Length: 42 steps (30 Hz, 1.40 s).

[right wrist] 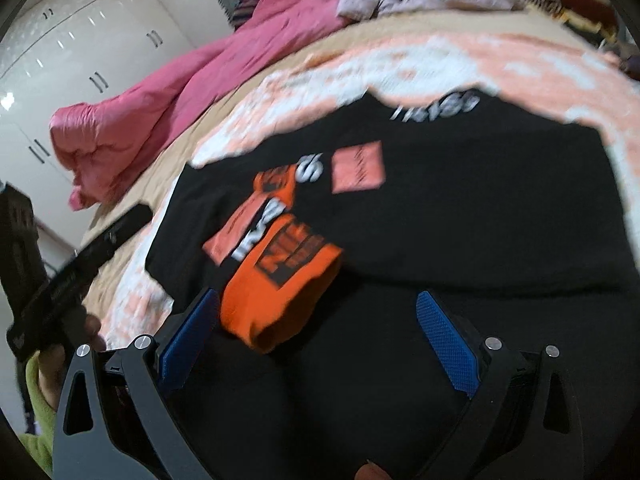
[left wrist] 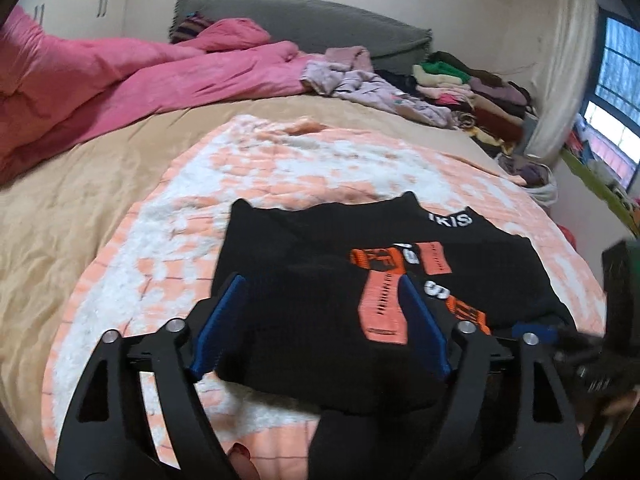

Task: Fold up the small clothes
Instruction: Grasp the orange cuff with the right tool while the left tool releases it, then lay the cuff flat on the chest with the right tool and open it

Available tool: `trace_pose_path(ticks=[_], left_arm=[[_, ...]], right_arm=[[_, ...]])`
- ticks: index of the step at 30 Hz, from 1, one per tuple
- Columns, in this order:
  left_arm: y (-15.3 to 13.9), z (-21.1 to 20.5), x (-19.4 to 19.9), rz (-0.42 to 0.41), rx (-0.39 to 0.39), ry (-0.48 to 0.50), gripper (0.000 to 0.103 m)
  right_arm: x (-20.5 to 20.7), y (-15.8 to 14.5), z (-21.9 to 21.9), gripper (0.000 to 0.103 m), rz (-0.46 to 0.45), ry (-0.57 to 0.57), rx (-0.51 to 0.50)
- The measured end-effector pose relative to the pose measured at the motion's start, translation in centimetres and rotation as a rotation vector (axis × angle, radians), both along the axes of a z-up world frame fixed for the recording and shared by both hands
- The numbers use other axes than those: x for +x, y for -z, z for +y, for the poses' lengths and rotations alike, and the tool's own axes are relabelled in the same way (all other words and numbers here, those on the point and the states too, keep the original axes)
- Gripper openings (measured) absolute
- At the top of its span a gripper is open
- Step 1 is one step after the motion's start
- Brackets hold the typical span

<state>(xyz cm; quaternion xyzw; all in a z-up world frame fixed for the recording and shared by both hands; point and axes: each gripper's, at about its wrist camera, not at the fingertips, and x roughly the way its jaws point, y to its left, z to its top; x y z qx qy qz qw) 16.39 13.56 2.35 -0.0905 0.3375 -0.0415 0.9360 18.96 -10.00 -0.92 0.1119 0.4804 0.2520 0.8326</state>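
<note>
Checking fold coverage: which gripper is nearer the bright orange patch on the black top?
Right. The right gripper has the orange patch by its left pad; the left gripper sits further along the black top.

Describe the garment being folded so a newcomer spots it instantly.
On the bed, find the peach-and-white fleece blanket. The black T-shirt lies on it, nearest the cameras. Unlike the pink duvet and stacked clothes behind, it bears orange patches.

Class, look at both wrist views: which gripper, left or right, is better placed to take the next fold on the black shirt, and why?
Probably the left gripper: its open jaws already straddle the folded near edge of the black shirt. The right gripper, also open, hovers over the shirt's middle, by the orange print.
</note>
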Motion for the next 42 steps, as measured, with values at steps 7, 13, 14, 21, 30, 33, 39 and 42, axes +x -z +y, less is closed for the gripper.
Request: trace_pose_path(ticks=[7, 13, 14, 21, 30, 33, 39, 42], left_arm=[[-0.7, 2.1, -0.1, -0.024, 0.028, -0.089, 0.073], [-1.4, 2.9, -0.5, -0.052, 0.028, -0.123, 0.077], [-1.4, 3.0, -0.5, -0.051, 0.029, -0.124, 0.077], [-1.4, 3.3, -0.4, -0.048, 0.010, -0.133, 0.077], [-1.1, 3.6, -0.3, -0.037, -0.045, -0.119, 0.077], [-0.7, 3.4, 0.0, -0.024, -0.057, -0.107, 0.077], [-0.3, 2.3, 0.1, -0.020, -0.047, -0.069, 0.077], [-0.2, 1.7, 0.2, -0.020, -0.037, -0.050, 0.077]], right_arm=[[0.4, 1.5, 1.7, 0.096, -0.009, -0.013, 0.045], [0.5, 0.9, 2.0, 0.039, -0.056, -0.035, 0.083], [0.6, 0.7, 2.0, 0.020, -0.068, -0.043, 0.085], [-0.3, -3.0, 2.0, 0.009, -0.253, -0.070, 0.016], [-0.4, -8.1, -3.3, 0.008, -0.436, 0.062, -0.006], [-0.1, -8.5, -5.4, 0.006, -0.465, 0.120, -0.048], [1.2, -7.9, -8.8, 0.005, -0.440, 0.202, -0.067], [1.8, -7.3, -9.6, 0.005, -0.418, 0.225, -0.069]])
